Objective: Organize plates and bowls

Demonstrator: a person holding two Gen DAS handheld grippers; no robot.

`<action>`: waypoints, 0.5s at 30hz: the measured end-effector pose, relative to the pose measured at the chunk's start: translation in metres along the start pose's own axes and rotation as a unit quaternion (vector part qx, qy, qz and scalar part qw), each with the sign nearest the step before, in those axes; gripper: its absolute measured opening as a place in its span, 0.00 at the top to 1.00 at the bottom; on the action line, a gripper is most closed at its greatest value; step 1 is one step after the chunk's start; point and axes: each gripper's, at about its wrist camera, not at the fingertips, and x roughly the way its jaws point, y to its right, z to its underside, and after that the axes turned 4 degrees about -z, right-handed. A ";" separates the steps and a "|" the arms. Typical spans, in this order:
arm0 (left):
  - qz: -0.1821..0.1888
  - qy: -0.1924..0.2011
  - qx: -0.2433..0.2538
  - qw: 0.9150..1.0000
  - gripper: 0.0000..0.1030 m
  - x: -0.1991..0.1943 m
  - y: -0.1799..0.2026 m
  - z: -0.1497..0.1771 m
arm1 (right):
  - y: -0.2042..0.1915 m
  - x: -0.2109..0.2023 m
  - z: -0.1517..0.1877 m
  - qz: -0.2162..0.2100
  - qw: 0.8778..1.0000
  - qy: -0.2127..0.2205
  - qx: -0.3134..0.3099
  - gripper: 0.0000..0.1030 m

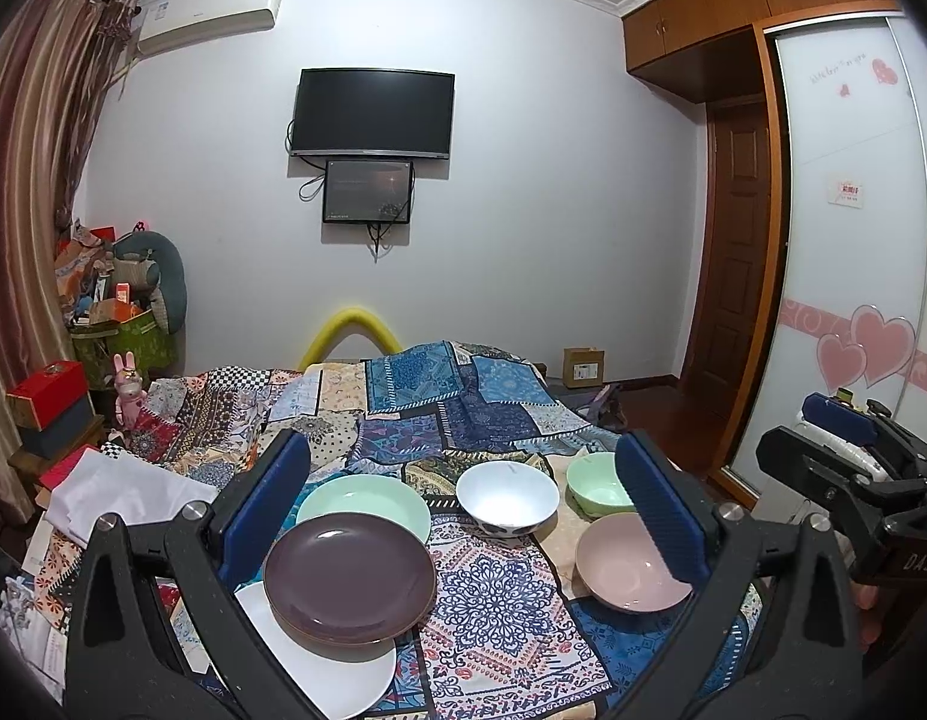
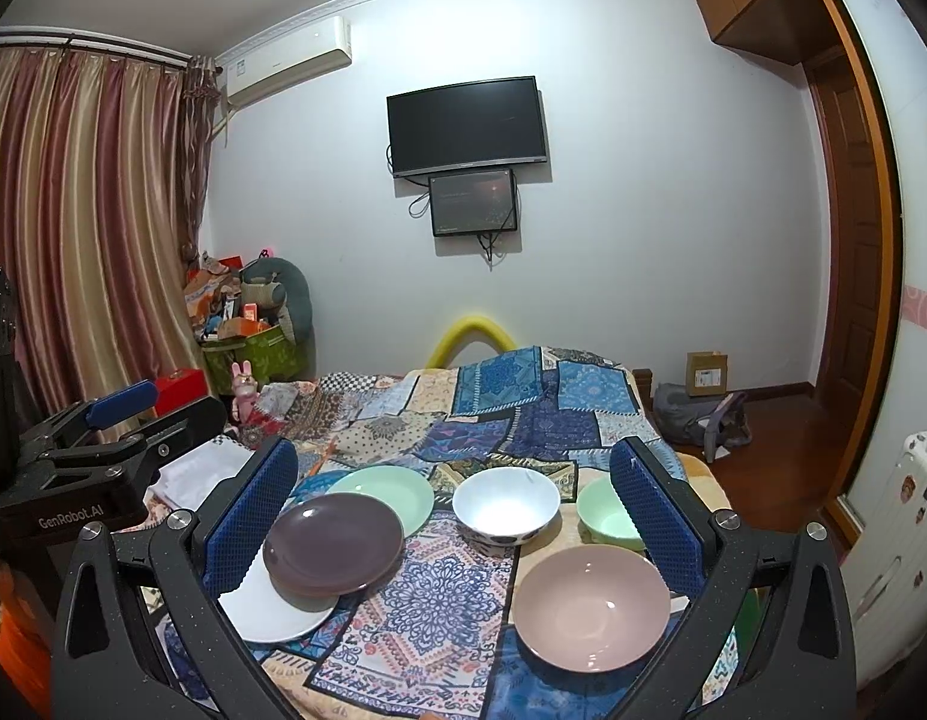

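Lying on the patchwork cloth of the bed, the dishes form two groups: plates on the left, bowls on the right. The purple plate sits on top of the white plate, shifted toward the far side so that the white rim shows at the near left. The green plate is just behind them, and the purple rim seems to overlap its near edge. On the other side, the pink bowl is the nearest one, the white bowl stands behind it toward the middle, and the small green bowl is behind it to the right. All three bowls stand upright and apart from each other.

The relation that matters is the side. The plate stack lies low and to the left between the fingers of the left gripper, close to its left pad, so this hand is the nearer one for the plates. The pink bowl lies low and to the right in the view of the right gripper, with its far right rim hidden behind the right pad; I judge this hand nearer for the bowls.

Both grippers have their jaws spread wide. They hold nothing and touch no dish; they hover above the near edge of the bed. No bowl is nested yet, and the green plate is not stacked yet, so most of the work remains. A plate rim is thin, so I think the jaws need to come from the side.
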 end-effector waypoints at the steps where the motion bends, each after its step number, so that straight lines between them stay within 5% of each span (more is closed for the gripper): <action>1: 0.000 0.000 0.000 1.000 0.00 -0.001 -0.001 0.000 | 0.000 0.000 0.000 0.000 1.000 0.000 0.000 0.00; 15: -0.003 0.000 -0.002 1.000 0.00 -0.002 0.000 0.000 | -0.001 0.000 0.000 0.000 1.000 0.001 0.000 0.00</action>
